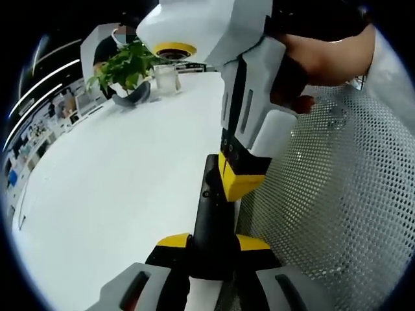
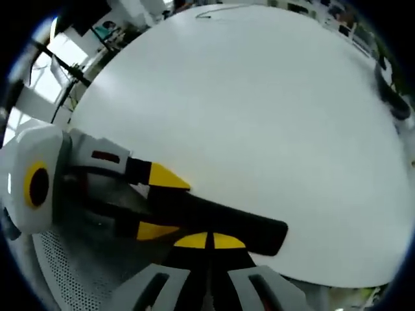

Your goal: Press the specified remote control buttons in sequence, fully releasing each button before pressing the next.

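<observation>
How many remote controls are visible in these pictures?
1. The black remote control is clamped in the left gripper over the white table; the right gripper tips touch it.

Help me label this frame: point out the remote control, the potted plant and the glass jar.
remote control (image 1: 209, 214), left gripper view, on its black upper body.
potted plant (image 1: 127, 65), left gripper view, on its green leaves.
glass jar (image 1: 166, 79), left gripper view, on its clear wall.

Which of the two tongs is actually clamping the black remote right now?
The left tongs: the slim black remote control sits between their yellow-tipped jaws. The right tongs are shut, tips together, resting on the remote's face.
</observation>
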### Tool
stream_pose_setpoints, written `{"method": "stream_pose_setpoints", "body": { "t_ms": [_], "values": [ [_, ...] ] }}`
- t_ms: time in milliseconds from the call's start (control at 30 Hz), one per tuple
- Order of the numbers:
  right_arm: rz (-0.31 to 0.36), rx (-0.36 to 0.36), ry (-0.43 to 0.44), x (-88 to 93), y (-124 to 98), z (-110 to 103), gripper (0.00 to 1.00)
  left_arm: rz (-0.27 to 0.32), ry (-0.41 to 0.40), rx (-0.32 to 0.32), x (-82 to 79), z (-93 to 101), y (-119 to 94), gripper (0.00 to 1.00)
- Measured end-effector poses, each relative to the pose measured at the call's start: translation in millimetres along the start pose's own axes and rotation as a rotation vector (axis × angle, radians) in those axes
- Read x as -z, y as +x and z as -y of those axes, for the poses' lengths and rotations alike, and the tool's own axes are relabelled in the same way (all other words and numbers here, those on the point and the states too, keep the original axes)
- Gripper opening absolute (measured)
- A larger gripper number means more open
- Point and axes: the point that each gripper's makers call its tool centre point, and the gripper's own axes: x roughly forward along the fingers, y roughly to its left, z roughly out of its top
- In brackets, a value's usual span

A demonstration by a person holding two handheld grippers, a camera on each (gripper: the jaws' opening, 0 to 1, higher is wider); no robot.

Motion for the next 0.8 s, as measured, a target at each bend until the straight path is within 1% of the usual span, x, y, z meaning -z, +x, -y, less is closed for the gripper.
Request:
{"method": "stream_pose_setpoints", "body": {
  "t_ms": [33,67,100,133,233,333,367,433,533,567,600,767,800],
  "values": [
    [0.018,-0.012,0.001,-0.1,-1,0,0.00,0.001,-0.002,-0.002,-0.3,-0.6,0,0.25],
    [0.065,-0.030,-0.002,-1.5,-1,-1,0.00,0.002,-0.003,-0.004,-0.7,0.1,0,0.25],
    [0.090,-0.038,0.000,-1.8,-1,-2,0.00,0.001,-0.005,-0.005,-1.1,-0.5,0,0.25],
    [0.059,-0.046,0.037,-0.9,-2,-1,0.00,0.003,-0.007,-0.007,-0.7,0.2,-1,0.25],
    [0.043,-0.037,0.017,-2.4,-2,-2,0.00,0.006,-0.008,-0.008,-1.3,-0.3,0,0.25],
    [0.048,-0.042,0.017,-2.1,-2,-2,0.00,0.010,-0.006,-0.007,-1.1,0.0,0,0.25],
    [0.050,-0.053,0.024,-2.6,-2,-1,0.00,0.010,-0.003,-0.006,-1.4,-0.2,0,0.25],
    [0.054,-0.069,0.070,-3.3,-3,1,0.00,0.009,0.002,-0.006,-2.1,0.0,1,0.25],
    [0.059,-0.081,0.092,-4.2,-4,3,0.00,0.012,0.010,-0.004,-2.8,0.8,2,0.24],
    [0.085,-0.118,0.149,-8.4,-4,1,0.00,0.014,0.012,-0.001,-2.7,0.9,2,0.24],
    [0.094,-0.126,0.169,-9.4,-5,2,0.00,0.015,0.014,-0.001,-2.5,1.2,2,0.24],
    [0.136,-0.143,0.218,-12.7,-13,7,0.00,0.019,0.011,0.010,-4.0,2.3,4,0.24],
    [0.158,-0.150,0.232,-15.7,-14,8,0.00,0.034,0.015,0.013,-7.0,1.6,6,0.24]
  ]
}}
